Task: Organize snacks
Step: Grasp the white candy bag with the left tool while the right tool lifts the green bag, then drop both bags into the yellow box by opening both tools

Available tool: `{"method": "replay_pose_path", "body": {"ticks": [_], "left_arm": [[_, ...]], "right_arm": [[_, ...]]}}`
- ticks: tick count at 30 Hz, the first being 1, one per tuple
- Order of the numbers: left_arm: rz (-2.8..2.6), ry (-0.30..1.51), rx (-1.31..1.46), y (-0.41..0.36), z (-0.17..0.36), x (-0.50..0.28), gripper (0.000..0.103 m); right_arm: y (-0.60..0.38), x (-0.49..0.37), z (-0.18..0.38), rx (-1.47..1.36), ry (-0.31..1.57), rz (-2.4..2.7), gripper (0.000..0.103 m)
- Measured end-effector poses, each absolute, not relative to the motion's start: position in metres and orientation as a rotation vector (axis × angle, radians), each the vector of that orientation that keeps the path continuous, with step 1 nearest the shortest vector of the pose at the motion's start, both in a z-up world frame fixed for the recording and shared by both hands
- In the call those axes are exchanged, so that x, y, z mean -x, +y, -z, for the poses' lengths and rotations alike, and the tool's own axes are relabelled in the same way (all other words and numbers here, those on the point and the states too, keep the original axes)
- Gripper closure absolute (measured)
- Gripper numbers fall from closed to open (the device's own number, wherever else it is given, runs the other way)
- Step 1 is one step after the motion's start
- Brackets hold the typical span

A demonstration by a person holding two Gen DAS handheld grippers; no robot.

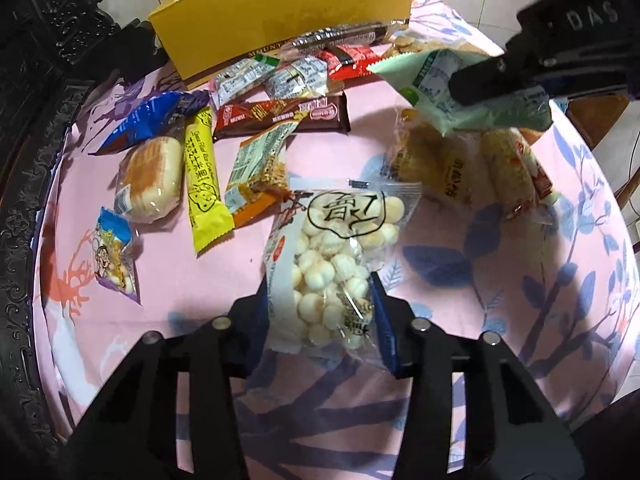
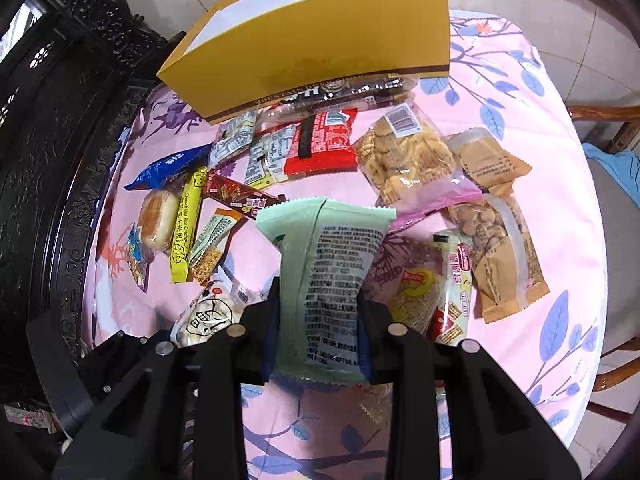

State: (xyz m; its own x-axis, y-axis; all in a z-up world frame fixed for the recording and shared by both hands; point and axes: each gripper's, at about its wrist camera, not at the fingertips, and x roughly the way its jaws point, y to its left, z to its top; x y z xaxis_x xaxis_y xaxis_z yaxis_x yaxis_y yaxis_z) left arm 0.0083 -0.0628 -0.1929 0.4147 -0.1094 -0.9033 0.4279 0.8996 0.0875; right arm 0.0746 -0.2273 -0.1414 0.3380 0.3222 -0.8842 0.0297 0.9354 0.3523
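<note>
My left gripper (image 1: 320,312) has its fingers closed on the puff bag (image 1: 332,264), a clear pack of pale round balls, pads pressing both sides, its far end lying on the pink cloth (image 1: 520,280). My right gripper (image 2: 318,336) grips the mint pack (image 2: 332,276), squeezed at the waist and lifted off the cloth, printed back facing me. From the left view that mint pack hangs over the rice rolls (image 1: 508,172). Loose snacks lie all around: yellow bar (image 1: 204,184), brown bar (image 1: 280,116), round bun (image 1: 150,180), red pack (image 2: 324,142), cookie bag (image 2: 404,156). The yellow box (image 2: 312,52) stands open at the far edge, a dark bar (image 2: 348,90) touching its front wall.
</note>
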Motion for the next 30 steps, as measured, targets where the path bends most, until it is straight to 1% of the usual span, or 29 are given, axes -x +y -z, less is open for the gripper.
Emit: {"method": "replay_pose_path", "body": {"ticks": [7,13,17,20,27,30], "left_arm": [[0.367,1.040,-0.310,-0.060,0.166,-0.002,0.059],[0.372,0.948,-0.277,-0.057,0.121,-0.011,0.059],[0.354,0.877,-0.252,-0.055,0.086,-0.038,0.059],[0.317,0.820,-0.221,-0.055,0.060,-0.071,0.059],[0.261,0.740,-0.172,-0.063,0.019,-0.150,0.059],[0.255,0.736,-0.160,-0.068,0.011,-0.187,0.059]], "right_arm": [[-0.232,-0.071,0.129,-0.337,1.181,-0.196,0.071],[-0.240,-0.074,0.113,-0.339,1.138,-0.183,0.071],[-0.247,-0.087,0.094,-0.340,1.094,-0.179,0.071],[-0.249,-0.102,0.076,-0.318,1.050,-0.183,0.071],[-0.253,-0.159,0.033,-0.263,0.953,-0.188,0.071],[-0.256,-0.188,0.018,-0.246,0.922,-0.186,0.071]]}}
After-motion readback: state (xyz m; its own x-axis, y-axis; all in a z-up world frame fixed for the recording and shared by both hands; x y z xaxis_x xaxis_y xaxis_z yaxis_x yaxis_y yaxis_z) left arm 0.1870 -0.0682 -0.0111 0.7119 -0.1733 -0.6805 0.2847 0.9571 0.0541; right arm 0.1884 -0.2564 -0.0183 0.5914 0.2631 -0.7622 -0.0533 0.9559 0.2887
